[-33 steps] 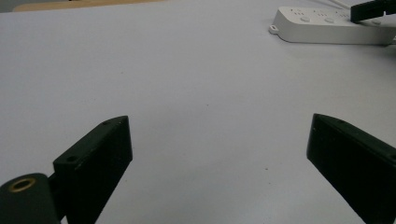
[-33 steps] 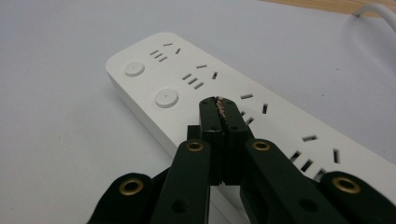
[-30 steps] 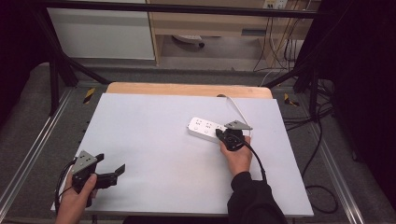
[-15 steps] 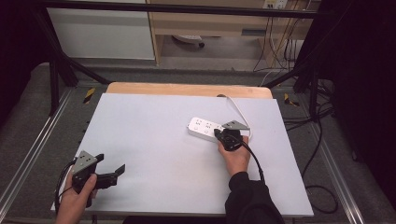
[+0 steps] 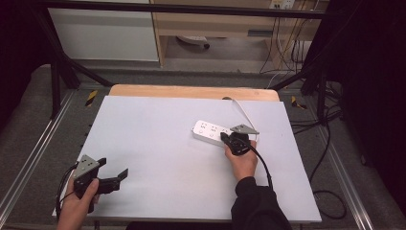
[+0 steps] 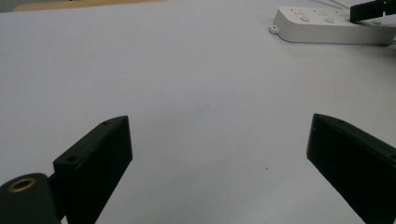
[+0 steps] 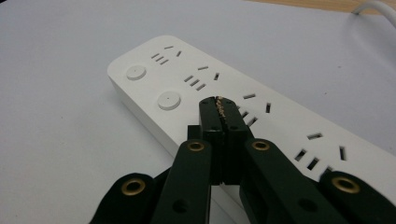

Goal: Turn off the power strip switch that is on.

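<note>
Table: a pale grey sheet (image 5: pixel 158 143) was laid over a wooden top, whose far edge (image 5: pixel 191 92) was left uncovered.
Strip: a white power strip (image 5: pixel 213 132) was seen lying flat on the sheet, right of centre and toward the far side. In the right gripper view its top (image 7: pixel 187 79) was shown with rows of slot sockets and two round buttons near one end.
Cord: a white cord (image 5: pixel 244 111) was run from the strip's right end toward the far edge of the table.
Right gripper: the right gripper (image 5: pixel 230 140) was held in the right hand (image 5: pixel 243 160) at the near right part of the strip. Its jaws were pressed together with nothing between them, and the joined tips (image 7: pixel 223 112) were set down over a socket in the middle of the strip; actual contact could not be told.
Left gripper: the left gripper (image 5: pixel 115 178) was held in the left hand (image 5: pixel 79 201) at the near left corner of the sheet, well apart from the strip. Its jaws were spread wide with nothing between them, only bare sheet (image 6: pixel 201 116) being seen in the gap, and the strip (image 6: pixel 327 25) far off at the upper right.
Sleeve: a dark sleeve (image 5: pixel 258 206) was worn on the right forearm.
</note>
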`<state>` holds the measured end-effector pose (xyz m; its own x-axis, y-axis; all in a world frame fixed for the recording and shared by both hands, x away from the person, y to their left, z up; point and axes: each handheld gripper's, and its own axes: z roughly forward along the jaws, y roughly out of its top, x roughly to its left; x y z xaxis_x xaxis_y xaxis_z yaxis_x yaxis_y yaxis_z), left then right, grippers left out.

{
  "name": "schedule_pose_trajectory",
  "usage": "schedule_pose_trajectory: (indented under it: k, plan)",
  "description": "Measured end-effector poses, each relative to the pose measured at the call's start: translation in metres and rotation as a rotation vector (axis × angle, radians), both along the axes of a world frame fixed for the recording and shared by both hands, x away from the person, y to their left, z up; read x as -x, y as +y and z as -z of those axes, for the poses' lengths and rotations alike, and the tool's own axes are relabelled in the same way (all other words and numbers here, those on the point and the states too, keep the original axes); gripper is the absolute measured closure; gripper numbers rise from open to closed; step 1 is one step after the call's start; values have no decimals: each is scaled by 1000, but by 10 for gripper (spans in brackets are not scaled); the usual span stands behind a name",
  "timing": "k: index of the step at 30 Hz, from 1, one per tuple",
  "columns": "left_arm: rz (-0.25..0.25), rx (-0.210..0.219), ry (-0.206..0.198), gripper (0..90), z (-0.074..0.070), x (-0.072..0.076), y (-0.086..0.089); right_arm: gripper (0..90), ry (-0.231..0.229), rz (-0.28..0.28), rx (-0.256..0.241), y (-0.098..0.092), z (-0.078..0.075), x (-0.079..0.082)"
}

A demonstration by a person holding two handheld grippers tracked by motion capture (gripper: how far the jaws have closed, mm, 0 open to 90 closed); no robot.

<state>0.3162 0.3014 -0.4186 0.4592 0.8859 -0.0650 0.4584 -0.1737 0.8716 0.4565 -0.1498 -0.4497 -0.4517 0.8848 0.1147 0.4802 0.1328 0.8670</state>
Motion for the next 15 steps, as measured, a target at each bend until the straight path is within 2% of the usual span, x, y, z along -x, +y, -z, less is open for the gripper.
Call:
schedule_pose_trajectory:
  k: [7, 13, 15]
  plan:
    - [-1, -2, -1, 67, 0, 0, 0, 900, 3, -6, 15, 0, -1, 0]
    - [1, 0, 0, 67, 0, 0, -1, 900, -2, -16, 51, 2, -3, -1]
    - [1, -2, 0, 67, 0, 0, -1, 900, 10, -18, 25, 0, -2, -1]
